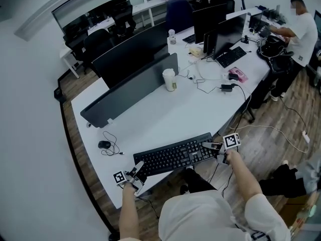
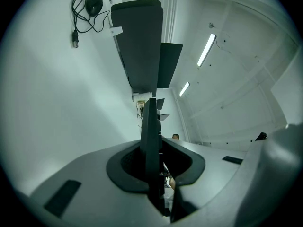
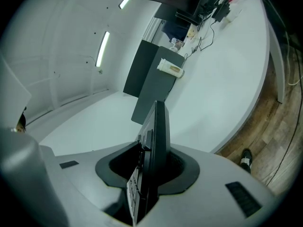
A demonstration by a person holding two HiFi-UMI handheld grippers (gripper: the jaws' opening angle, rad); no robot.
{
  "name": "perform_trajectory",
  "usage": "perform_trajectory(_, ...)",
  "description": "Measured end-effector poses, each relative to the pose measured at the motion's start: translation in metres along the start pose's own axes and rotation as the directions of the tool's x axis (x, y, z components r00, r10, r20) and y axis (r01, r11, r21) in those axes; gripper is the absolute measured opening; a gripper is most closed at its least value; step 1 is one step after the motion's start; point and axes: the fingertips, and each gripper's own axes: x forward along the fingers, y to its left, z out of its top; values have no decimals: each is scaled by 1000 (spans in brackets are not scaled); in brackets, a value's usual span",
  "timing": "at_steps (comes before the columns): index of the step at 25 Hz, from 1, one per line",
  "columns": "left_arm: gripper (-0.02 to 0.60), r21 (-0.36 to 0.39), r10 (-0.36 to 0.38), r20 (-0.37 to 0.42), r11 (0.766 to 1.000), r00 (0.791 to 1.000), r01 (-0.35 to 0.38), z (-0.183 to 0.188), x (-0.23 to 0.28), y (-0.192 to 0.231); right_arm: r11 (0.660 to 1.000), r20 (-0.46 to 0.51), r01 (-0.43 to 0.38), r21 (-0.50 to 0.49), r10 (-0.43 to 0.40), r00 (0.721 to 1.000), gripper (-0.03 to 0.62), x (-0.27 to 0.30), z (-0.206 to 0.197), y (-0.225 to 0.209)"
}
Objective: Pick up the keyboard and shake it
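A black keyboard (image 1: 173,155) spans the white desk's (image 1: 200,114) front edge, and a gripper grips each of its ends. My left gripper (image 1: 136,171) is shut on its left end, my right gripper (image 1: 212,147) on its right end. In the left gripper view the keyboard (image 2: 151,136) runs edge-on out of the left gripper (image 2: 152,176), pinched between the jaws. The right gripper view shows the keyboard (image 3: 158,136) edge-on, keys facing left, clamped in the right gripper (image 3: 150,176). Whether the keyboard touches the desk I cannot tell.
A black mouse (image 1: 104,144) with a coiled cable lies left of the keyboard. Behind it stand a grey divider panel (image 1: 131,90) and a paper cup (image 1: 169,79). Further back are monitors (image 1: 223,29), a second keyboard (image 1: 230,56) and cables. A person (image 1: 301,31) stands at the back right.
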Motion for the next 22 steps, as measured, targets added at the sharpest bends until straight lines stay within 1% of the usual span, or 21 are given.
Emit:
perform_trajectory(4, 97, 0, -11, -3, 1000, 1000, 11, -2, 1, 0, 999, 4, -41, -26, 41, 999, 147, 1, 1, 6)
perform_trajectory(7, 97, -2, -14, -5, 1000, 1000, 14, -4, 3, 0, 1000, 8, -9, -8, 9, 1000, 147, -5, -1, 1)
perform_trajectory(11, 97, -9, -11, -7, 1000, 1000, 11, -7, 4, 1, 1000, 8, -21, -5, 21, 1000, 149, -6, -2, 1)
perform_trajectory(14, 97, -8, -11, -10, 1000, 1000, 11, -8, 5, 0, 1000, 10, 10, -6, -10, 1000, 149, -10, -3, -3)
perform_trajectory(16, 97, -6, -14, -13, 1000, 1000, 14, -9, 5, -1, 1000, 13, 1, 4, -1, 1000, 149, -10, -4, -1)
perform_trajectory(20, 97, -6, -9, -13, 1000, 1000, 8, -8, 5, 1, 1000, 12, -24, -11, 24, 1000, 147, -8, -2, 3)
perform_trajectory(22, 97, -11, -9, -9, 1000, 1000, 9, -8, 5, 1, 1000, 12, -20, -3, 20, 1000, 149, -8, -2, 3)
